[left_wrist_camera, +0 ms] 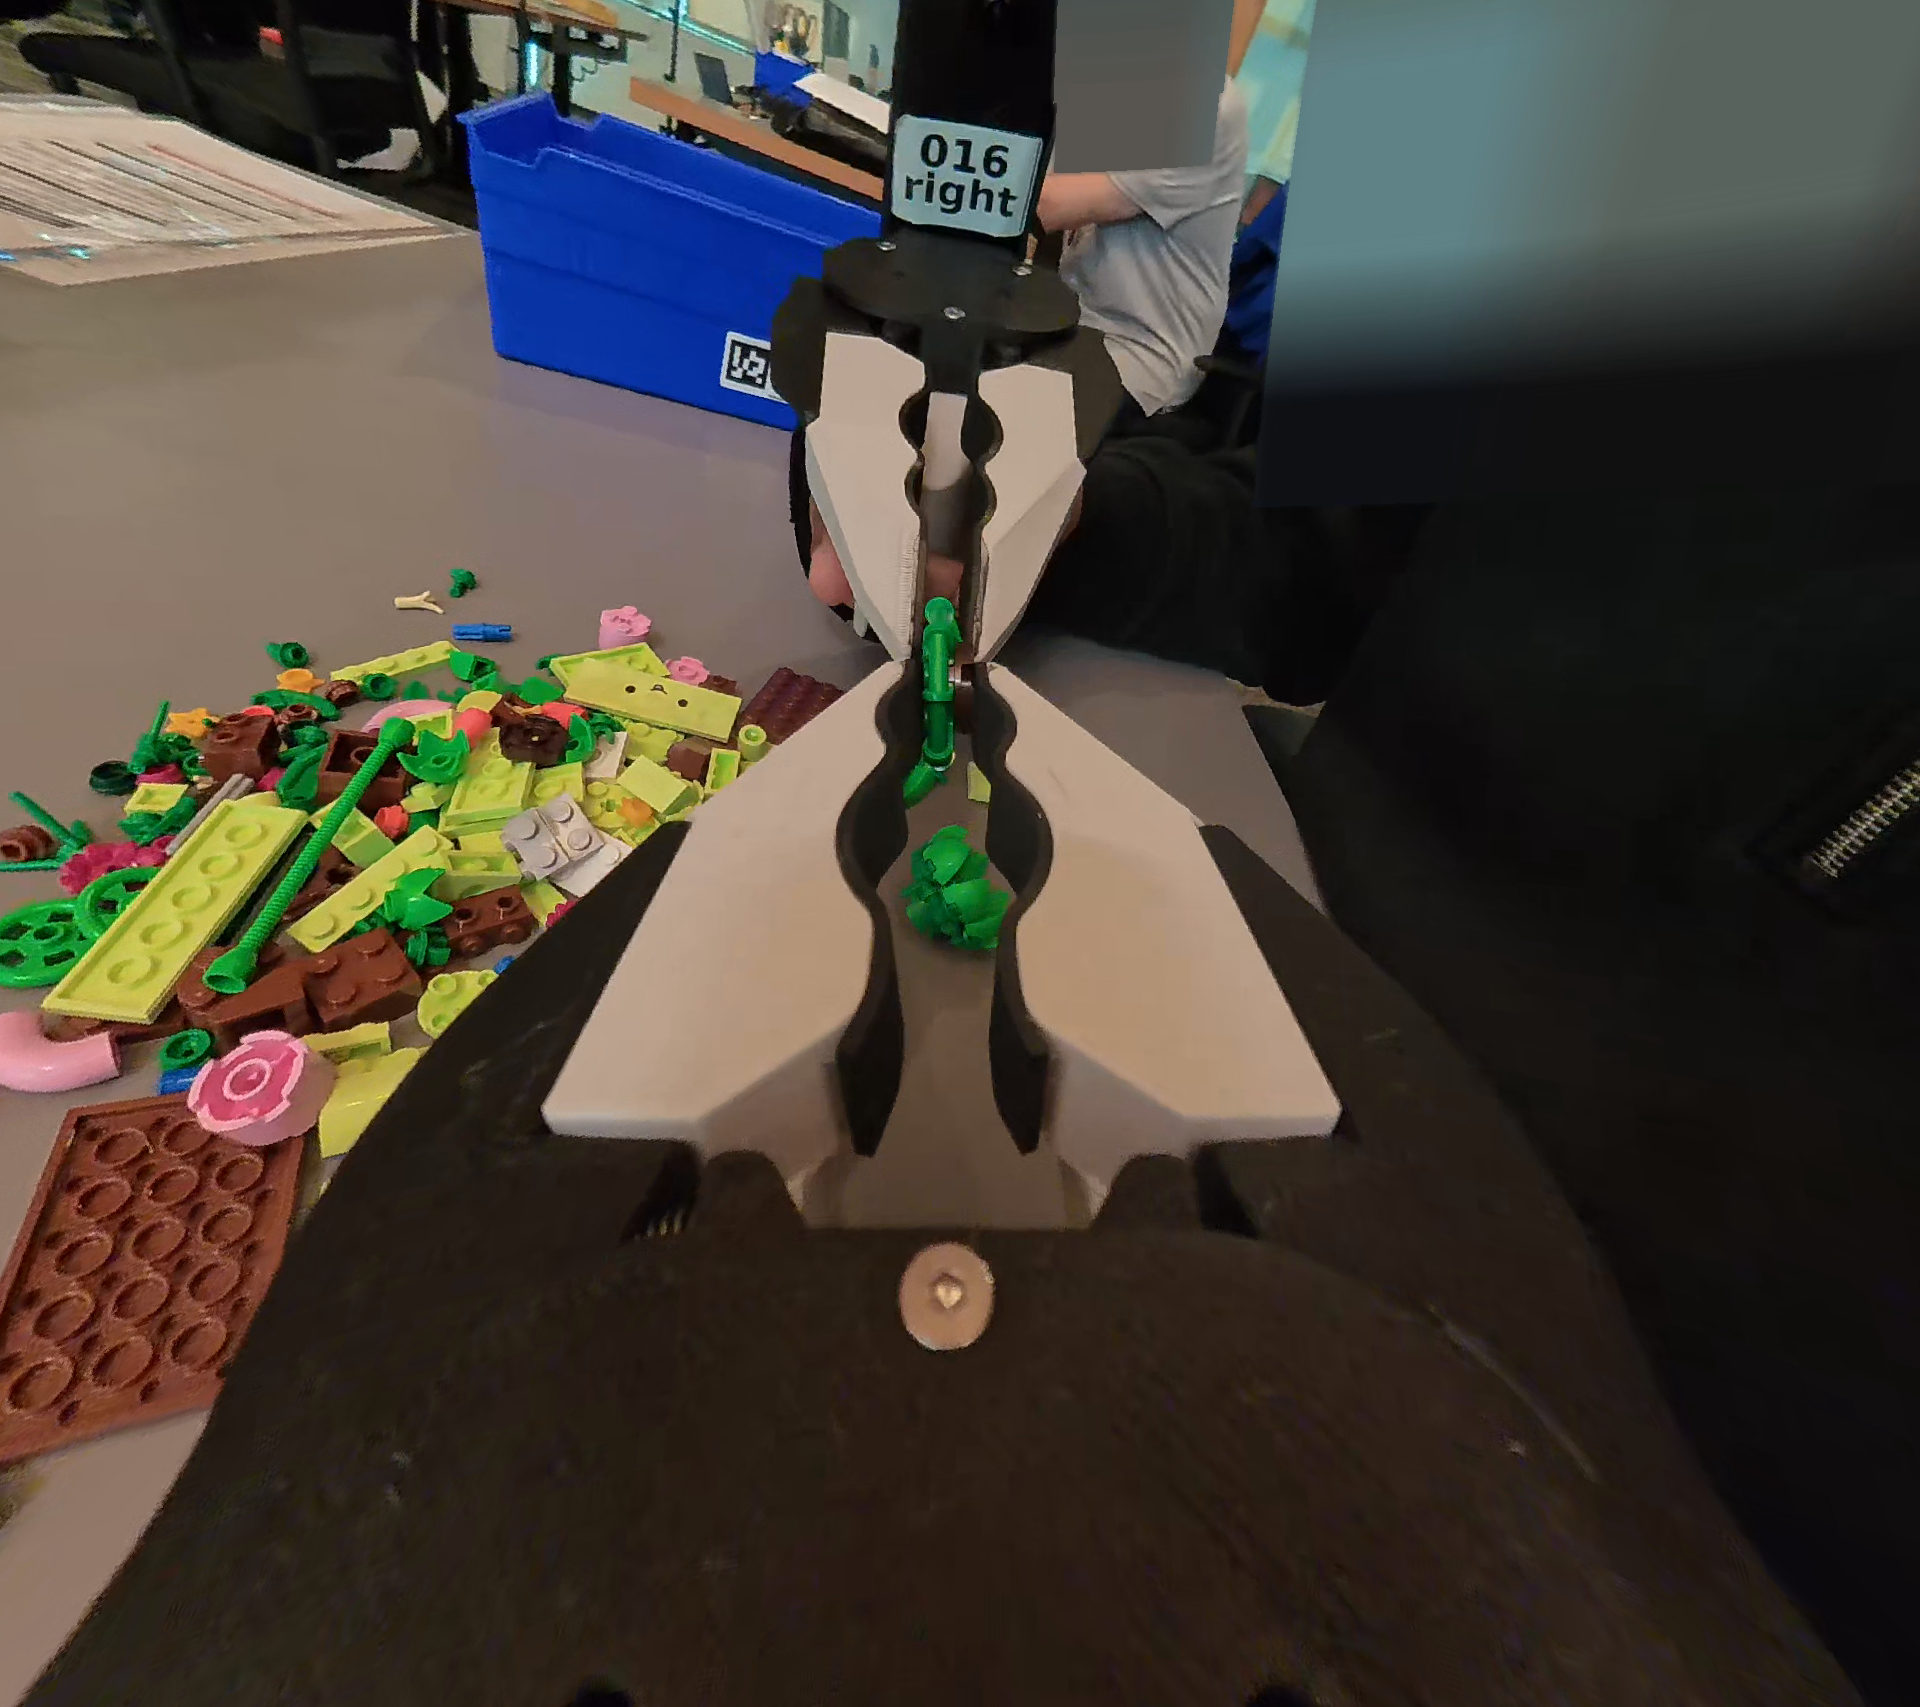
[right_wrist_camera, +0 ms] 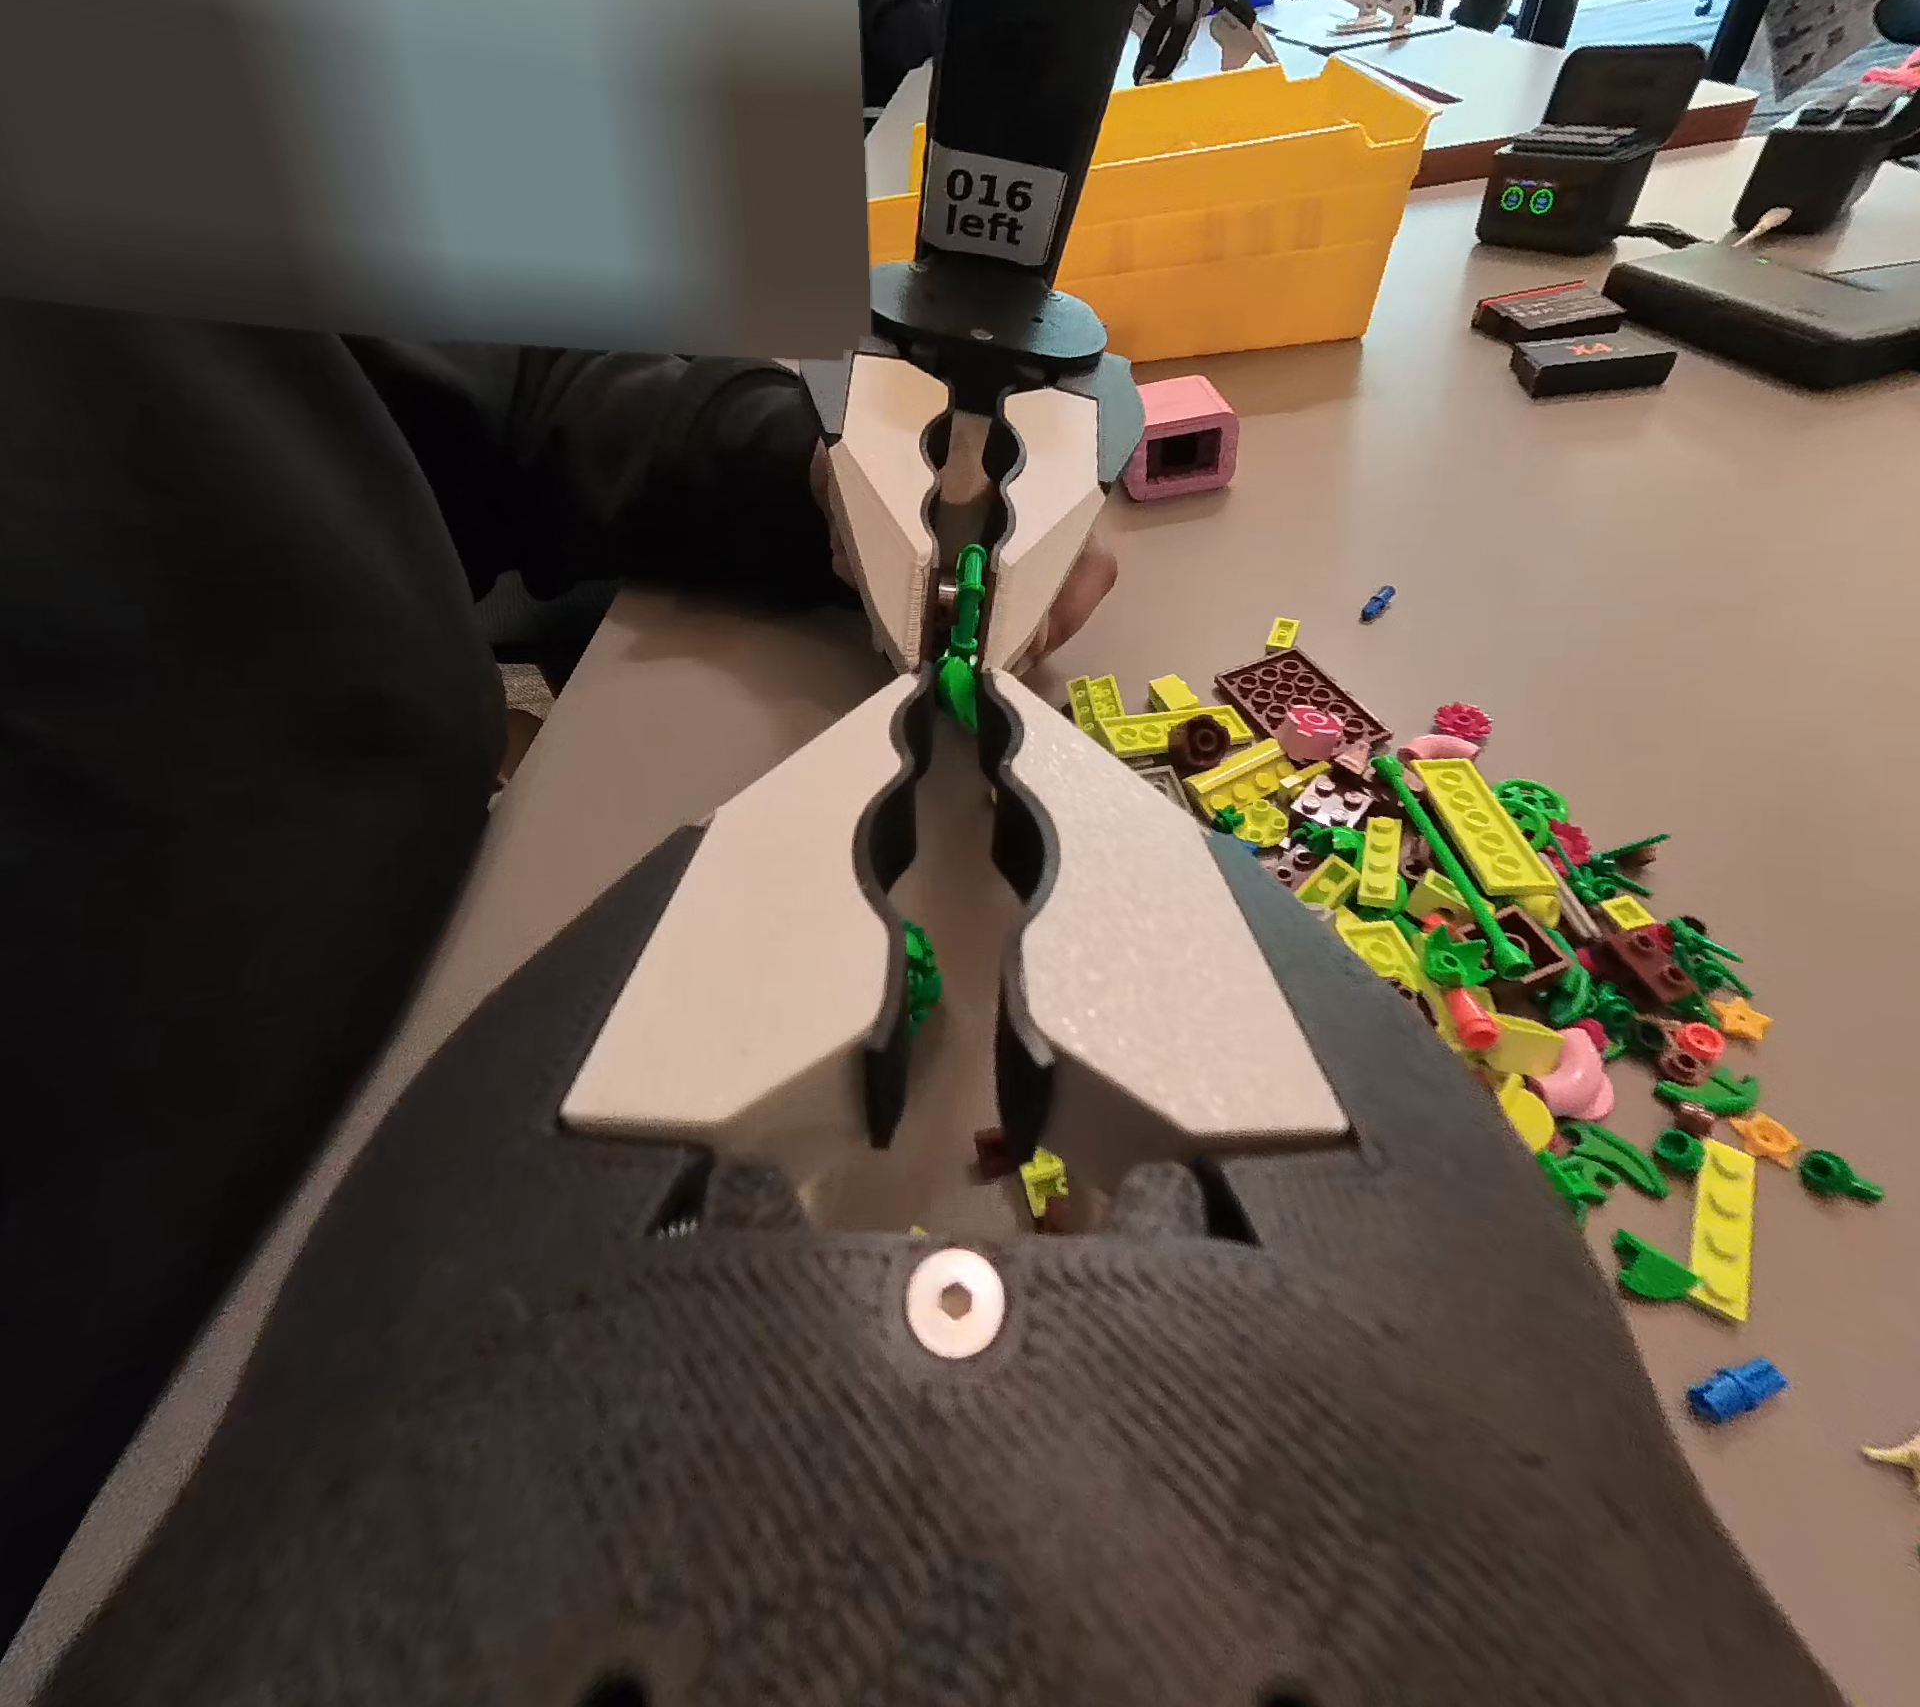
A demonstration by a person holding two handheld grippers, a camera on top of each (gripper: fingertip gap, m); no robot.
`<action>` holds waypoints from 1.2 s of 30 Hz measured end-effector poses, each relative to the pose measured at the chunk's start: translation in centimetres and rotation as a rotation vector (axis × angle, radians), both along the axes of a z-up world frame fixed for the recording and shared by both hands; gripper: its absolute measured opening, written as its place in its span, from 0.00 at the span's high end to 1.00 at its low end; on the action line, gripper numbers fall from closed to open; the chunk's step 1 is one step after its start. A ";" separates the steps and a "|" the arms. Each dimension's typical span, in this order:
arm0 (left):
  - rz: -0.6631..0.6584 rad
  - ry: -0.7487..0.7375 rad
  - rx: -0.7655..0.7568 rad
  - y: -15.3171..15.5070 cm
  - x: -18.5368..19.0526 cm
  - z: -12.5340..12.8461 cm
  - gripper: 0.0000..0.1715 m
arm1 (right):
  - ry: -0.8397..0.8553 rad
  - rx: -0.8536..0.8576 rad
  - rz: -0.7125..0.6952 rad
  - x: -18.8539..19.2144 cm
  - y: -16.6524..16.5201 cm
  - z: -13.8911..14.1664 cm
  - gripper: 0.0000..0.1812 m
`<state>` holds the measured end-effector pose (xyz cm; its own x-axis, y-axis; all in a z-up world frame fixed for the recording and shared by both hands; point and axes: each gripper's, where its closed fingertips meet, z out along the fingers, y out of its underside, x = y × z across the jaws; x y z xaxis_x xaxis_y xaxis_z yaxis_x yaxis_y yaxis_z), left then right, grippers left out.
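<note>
In the left wrist view, my left gripper (left_wrist_camera: 943, 701) is pinching a green stem piece (left_wrist_camera: 940, 691) tip to tip with my right gripper (left_wrist_camera: 948, 618); a green leafy cluster (left_wrist_camera: 951, 899) is lying beneath its fingers, a brick pile (left_wrist_camera: 364, 826) to its left.

In the right wrist view, my right gripper (right_wrist_camera: 956, 691) is closing on the same green stem piece (right_wrist_camera: 961, 639), the left gripper (right_wrist_camera: 961, 608) meeting it ahead, the brick pile (right_wrist_camera: 1455, 909) to its right.

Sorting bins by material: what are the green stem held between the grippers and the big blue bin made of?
Green stem: looks like hard moulded plastic, glossy, with crisp toy-brick edges. Blue bin: likely rigid plastic too, smooth with a soft sheen and moulded ribs. Neither can be confirmed by look alone.
</note>
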<state>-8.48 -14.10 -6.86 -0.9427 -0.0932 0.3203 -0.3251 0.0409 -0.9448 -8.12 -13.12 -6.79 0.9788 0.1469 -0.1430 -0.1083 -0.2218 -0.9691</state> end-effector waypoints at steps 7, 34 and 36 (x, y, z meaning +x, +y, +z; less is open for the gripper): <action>0.006 -0.004 -0.022 -0.1 0.0 0.5 0.97 | 0.018 0.032 0.021 -0.1 -0.4 0.6 0.98; 0.154 0.046 -0.201 3.9 2.8 4.7 0.97 | 0.123 0.099 -0.193 6.3 -5.5 3.6 0.99; 0.142 0.031 -0.189 3.5 2.4 4.6 0.97 | 0.121 0.102 -0.180 5.9 -5.0 3.5 0.99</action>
